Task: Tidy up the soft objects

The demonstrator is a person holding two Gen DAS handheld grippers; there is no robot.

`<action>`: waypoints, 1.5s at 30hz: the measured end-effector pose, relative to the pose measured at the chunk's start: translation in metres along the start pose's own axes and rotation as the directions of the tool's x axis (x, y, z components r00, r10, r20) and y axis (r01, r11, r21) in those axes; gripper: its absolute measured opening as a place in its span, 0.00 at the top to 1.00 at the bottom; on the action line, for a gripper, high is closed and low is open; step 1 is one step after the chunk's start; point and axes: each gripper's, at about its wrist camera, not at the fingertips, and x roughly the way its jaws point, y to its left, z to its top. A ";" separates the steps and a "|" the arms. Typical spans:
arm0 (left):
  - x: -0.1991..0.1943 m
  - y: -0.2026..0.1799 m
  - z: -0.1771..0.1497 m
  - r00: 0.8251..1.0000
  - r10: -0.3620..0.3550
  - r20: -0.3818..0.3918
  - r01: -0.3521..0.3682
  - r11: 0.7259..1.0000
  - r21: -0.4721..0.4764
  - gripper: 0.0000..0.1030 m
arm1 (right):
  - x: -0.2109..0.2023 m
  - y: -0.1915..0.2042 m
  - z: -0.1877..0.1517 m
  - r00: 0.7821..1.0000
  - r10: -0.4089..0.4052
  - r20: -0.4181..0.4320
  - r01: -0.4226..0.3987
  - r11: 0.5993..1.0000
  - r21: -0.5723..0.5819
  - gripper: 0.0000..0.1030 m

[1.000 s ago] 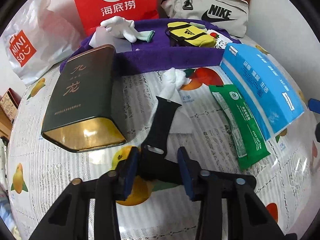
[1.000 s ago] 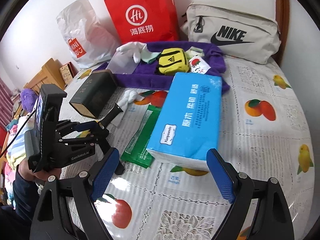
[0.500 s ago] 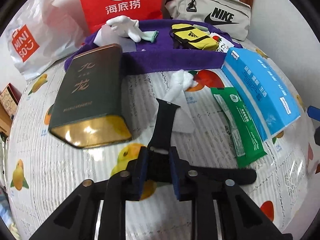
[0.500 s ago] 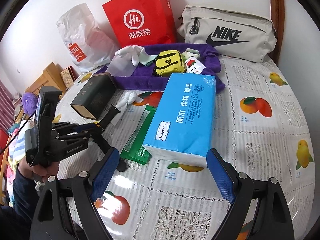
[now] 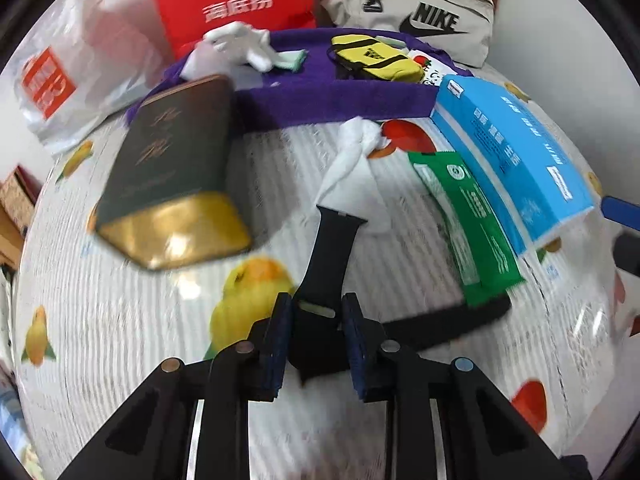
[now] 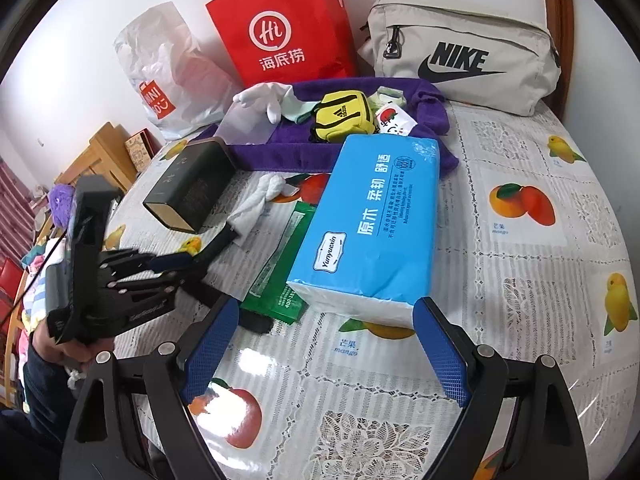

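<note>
My left gripper (image 5: pixel 316 308) is shut on the near end of a black strap (image 5: pixel 332 248), which runs forward to a crumpled white cloth (image 5: pixel 352 160). From the right wrist, that left gripper (image 6: pixel 188 264) is at the left, held by a hand, with the strap (image 6: pixel 218 242) sticking out of it. My right gripper (image 6: pixel 326 308) stands wide open just before the near end of a blue tissue pack (image 6: pixel 376 224); its pads touch nothing. At the back a purple towel (image 6: pixel 280 152) bears a white glove (image 6: pixel 264 96) and a yellow pouch (image 6: pixel 344 116).
A dark tin box (image 5: pixel 176 168) lies left of the strap. A green packet (image 5: pixel 468 220) lies between strap and tissue pack. A red paper bag (image 6: pixel 284 28), a white plastic bag (image 6: pixel 168 72) and a beige Nike bag (image 6: pixel 464 56) stand behind the towel.
The left jaws have narrowed from around the strap's end to a grip on it, and the left view has shifted slightly. The right gripper has stayed still and open.
</note>
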 end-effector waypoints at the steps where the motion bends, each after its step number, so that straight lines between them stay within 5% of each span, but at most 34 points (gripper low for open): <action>1: -0.004 0.005 -0.003 1.000 -0.007 0.005 0.007 1.000 -0.017 0.76 | 0.000 0.000 0.000 1.000 0.004 -0.001 -0.004 1.000 0.001 0.14; 2: -0.009 0.011 -0.005 1.000 -0.010 0.014 0.011 0.999 -0.041 0.90 | 0.001 0.001 0.000 1.000 0.008 -0.002 -0.008 1.000 0.001 0.14; 3: -0.012 0.016 -0.006 1.000 -0.017 0.017 0.018 0.998 -0.055 0.92 | 0.002 0.001 0.001 1.000 0.010 -0.003 -0.010 1.000 0.001 0.14; 12: -0.018 0.022 -0.002 0.997 -0.064 0.043 0.066 0.997 -0.044 0.91 | 0.003 0.013 -0.001 1.000 0.027 -0.011 -0.027 0.999 -0.036 0.14; 20: 0.007 -0.003 0.005 1.000 -0.017 0.012 0.016 0.998 0.063 0.68 | 0.002 0.009 -0.001 1.000 0.008 -0.012 -0.008 1.000 -0.026 0.14; 23: 0.008 -0.004 0.006 0.999 -0.032 0.019 0.030 0.996 0.084 0.80 | 0.004 0.008 0.000 1.000 0.006 -0.019 -0.007 1.000 -0.017 0.14; 37: 0.005 0.005 0.005 0.997 -0.061 0.040 0.059 0.996 0.066 0.81 | 0.018 0.040 0.001 0.998 0.036 -0.055 -0.041 0.994 -0.097 0.14; 45: -0.027 0.040 -0.012 0.996 -0.043 0.081 0.043 0.999 0.000 0.81 | 0.038 0.078 0.000 0.988 0.122 -0.093 -0.138 0.970 -0.199 0.14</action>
